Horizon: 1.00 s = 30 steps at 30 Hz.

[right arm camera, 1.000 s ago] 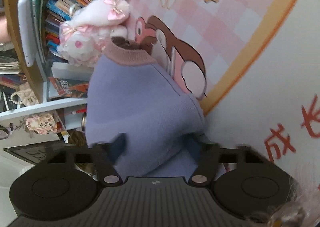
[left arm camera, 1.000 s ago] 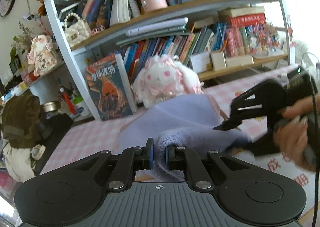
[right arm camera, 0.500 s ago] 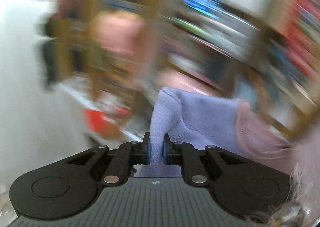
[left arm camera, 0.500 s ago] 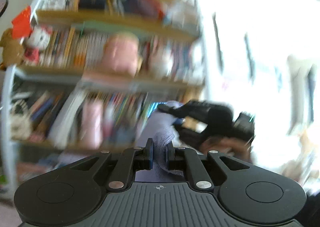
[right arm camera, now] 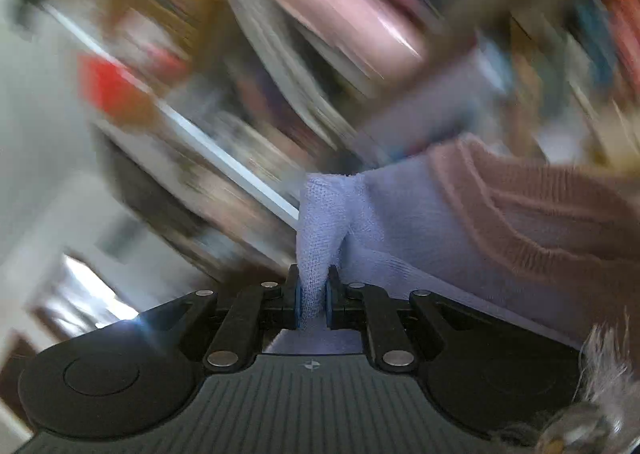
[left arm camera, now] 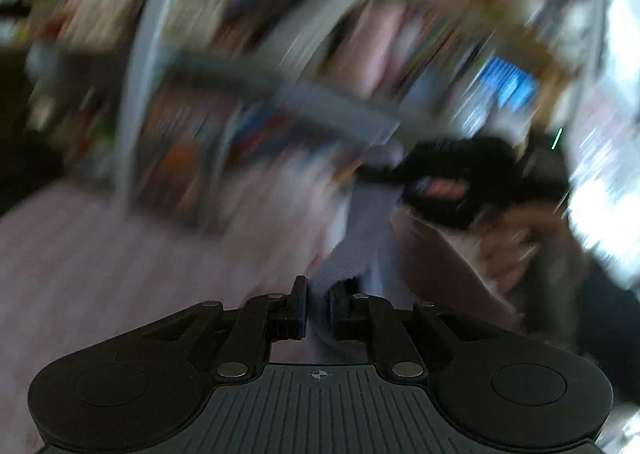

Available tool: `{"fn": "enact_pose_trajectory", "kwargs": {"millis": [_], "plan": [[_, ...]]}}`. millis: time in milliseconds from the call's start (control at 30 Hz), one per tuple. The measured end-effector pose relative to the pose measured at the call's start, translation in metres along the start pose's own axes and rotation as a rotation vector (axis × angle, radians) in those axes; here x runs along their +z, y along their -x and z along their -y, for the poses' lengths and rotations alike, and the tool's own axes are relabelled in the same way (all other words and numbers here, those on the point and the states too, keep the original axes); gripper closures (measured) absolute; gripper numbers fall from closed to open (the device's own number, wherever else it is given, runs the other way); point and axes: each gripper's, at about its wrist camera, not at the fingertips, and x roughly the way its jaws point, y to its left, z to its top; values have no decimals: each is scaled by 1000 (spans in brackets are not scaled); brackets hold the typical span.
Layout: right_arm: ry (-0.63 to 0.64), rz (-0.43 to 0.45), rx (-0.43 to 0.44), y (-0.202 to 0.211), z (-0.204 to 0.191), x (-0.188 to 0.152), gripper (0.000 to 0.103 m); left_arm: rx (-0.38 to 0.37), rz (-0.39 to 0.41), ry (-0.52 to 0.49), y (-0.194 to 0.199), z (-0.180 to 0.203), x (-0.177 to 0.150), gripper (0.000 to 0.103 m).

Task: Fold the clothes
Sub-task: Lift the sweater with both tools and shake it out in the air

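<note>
A lavender knit sweater [right arm camera: 384, 222] with a dusty-pink ribbed collar [right arm camera: 528, 210] hangs in the air between my two grippers. My right gripper [right arm camera: 312, 294] is shut on a pinched fold of its lavender cloth. My left gripper [left arm camera: 318, 304] is shut on another part of the sweater [left arm camera: 368, 246], which stretches up to the right gripper [left arm camera: 452, 174] seen at the right of the left wrist view. Both views are heavily motion-blurred.
A blurred bookshelf [left arm camera: 256, 66] full of books fills the background of the left wrist view, with the pink checked tabletop [left arm camera: 100, 262] below at the left. The shelves also show, blurred, in the right wrist view [right arm camera: 224, 150].
The right gripper closed on the sweater, and both grippers lifted it off the table. Both cameras have swung fast, the left one back down toward the tabletop.
</note>
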Motion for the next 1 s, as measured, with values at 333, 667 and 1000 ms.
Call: {"fn": "enact_pose_trajectory", "kwargs": {"millis": [333,667,1000], "plan": [[113,-186,-219,-127,-2,-79,92,167,-154,64,-52,-93,-17,96],[248,-203,-355,-78,7,-111,60,233,-192,110,-69,-131,-25,97],[379,-230,-738,39,57,-157,58,178,-256,192,-49,-127,-26,68]]}}
